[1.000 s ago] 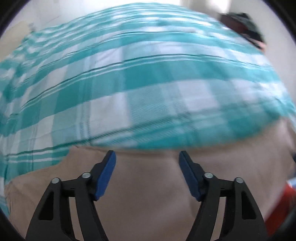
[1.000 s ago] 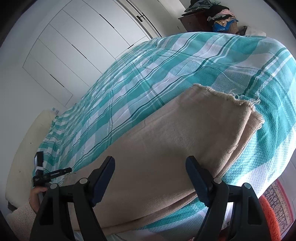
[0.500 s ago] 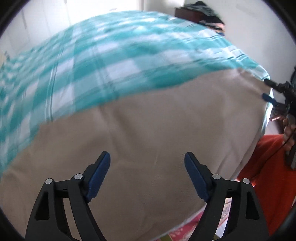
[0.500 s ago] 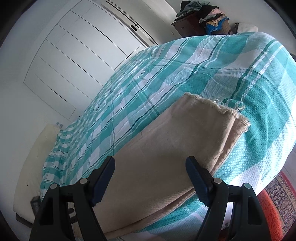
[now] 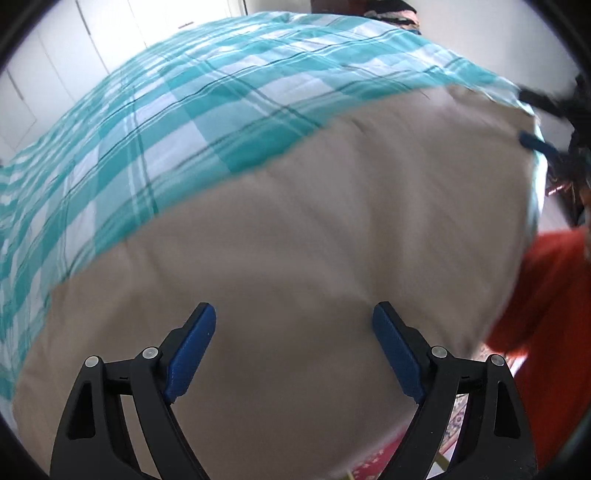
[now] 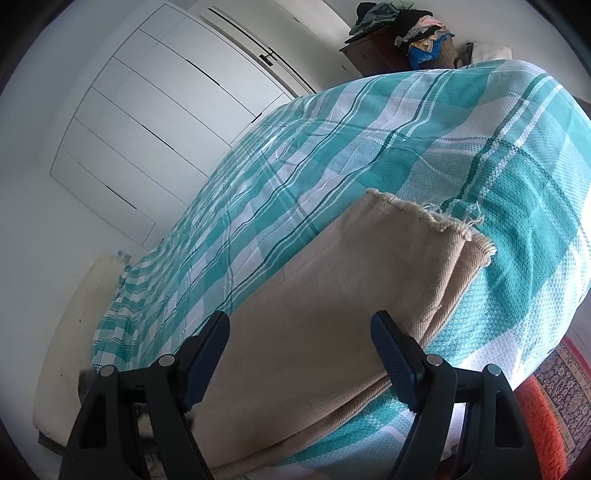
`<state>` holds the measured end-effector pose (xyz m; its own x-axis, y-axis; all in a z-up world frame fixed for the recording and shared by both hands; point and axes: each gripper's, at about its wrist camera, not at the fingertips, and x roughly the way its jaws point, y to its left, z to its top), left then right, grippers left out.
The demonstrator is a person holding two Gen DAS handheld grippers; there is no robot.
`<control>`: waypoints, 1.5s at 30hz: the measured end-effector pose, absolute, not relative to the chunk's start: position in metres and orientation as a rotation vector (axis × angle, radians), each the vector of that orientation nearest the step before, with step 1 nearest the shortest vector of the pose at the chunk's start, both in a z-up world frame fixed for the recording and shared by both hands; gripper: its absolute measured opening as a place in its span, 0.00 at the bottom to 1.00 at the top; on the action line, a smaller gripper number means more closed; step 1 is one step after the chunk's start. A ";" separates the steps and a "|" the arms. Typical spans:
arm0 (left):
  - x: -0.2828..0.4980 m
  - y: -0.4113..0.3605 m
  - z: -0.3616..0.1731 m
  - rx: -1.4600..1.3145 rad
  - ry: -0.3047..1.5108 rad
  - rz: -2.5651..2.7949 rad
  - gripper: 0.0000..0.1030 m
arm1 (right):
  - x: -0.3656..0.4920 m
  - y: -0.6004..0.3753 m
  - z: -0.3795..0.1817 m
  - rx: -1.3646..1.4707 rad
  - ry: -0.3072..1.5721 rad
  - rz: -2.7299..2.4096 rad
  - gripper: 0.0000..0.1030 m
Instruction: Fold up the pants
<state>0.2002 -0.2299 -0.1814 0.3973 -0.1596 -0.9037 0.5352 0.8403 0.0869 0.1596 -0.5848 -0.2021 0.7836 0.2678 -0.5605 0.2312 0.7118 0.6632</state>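
The beige pants [image 5: 314,236] lie flat and folded lengthwise along the near edge of a bed with a teal and white checked cover [image 5: 166,122]. My left gripper [image 5: 293,345] hovers above the middle of the pants, its jaws opening wide, nothing between them. My right gripper [image 6: 300,352] stands open above the pants [image 6: 332,295] near their frayed hem [image 6: 432,218], also holding nothing. In the left wrist view the right gripper [image 5: 543,122] shows at the far right, over the hem end.
White wardrobe doors [image 6: 155,110] line the wall beyond the bed. A dark dresser piled with clothes [image 6: 402,33] stands past the bed's far corner. An orange rug [image 6: 535,424] and a patterned carpet [image 6: 569,373] lie on the floor beside the bed. A cream headboard [image 6: 74,332] is at left.
The left gripper has swept along the pants toward the hem end and its jaws have spread wider. The right gripper has stayed over the hem end, only tilting a little.
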 end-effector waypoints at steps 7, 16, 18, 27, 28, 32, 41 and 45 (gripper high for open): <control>0.177 -0.233 -0.169 0.377 1.091 -0.493 0.87 | 0.156 -0.587 -0.201 0.819 0.669 0.020 0.76; 0.193 -0.235 -0.166 0.401 1.060 -0.441 0.87 | 0.146 -0.597 -0.201 0.872 0.631 0.009 0.76; 0.189 -0.239 -0.186 0.419 1.091 -0.430 0.88 | 0.145 -0.598 -0.201 0.879 0.626 0.008 0.76; 0.165 -0.239 -0.173 0.417 1.033 -0.475 0.91 | 0.139 -0.607 -0.200 0.918 0.586 0.003 0.76; 0.164 -0.237 -0.167 0.392 1.019 -0.476 0.91 | 0.137 -0.610 -0.202 0.938 0.577 0.001 0.76; 0.169 -0.227 -0.148 0.314 0.959 -0.430 0.92 | 0.135 -0.615 -0.204 0.976 0.559 0.000 0.76; 0.189 -0.228 -0.188 0.300 1.080 -0.394 0.95 | 0.109 -0.651 -0.215 1.220 0.403 0.006 0.76; 0.188 -0.225 -0.188 0.294 1.070 -0.399 0.95 | 0.102 -0.660 -0.231 1.311 0.472 -0.028 0.77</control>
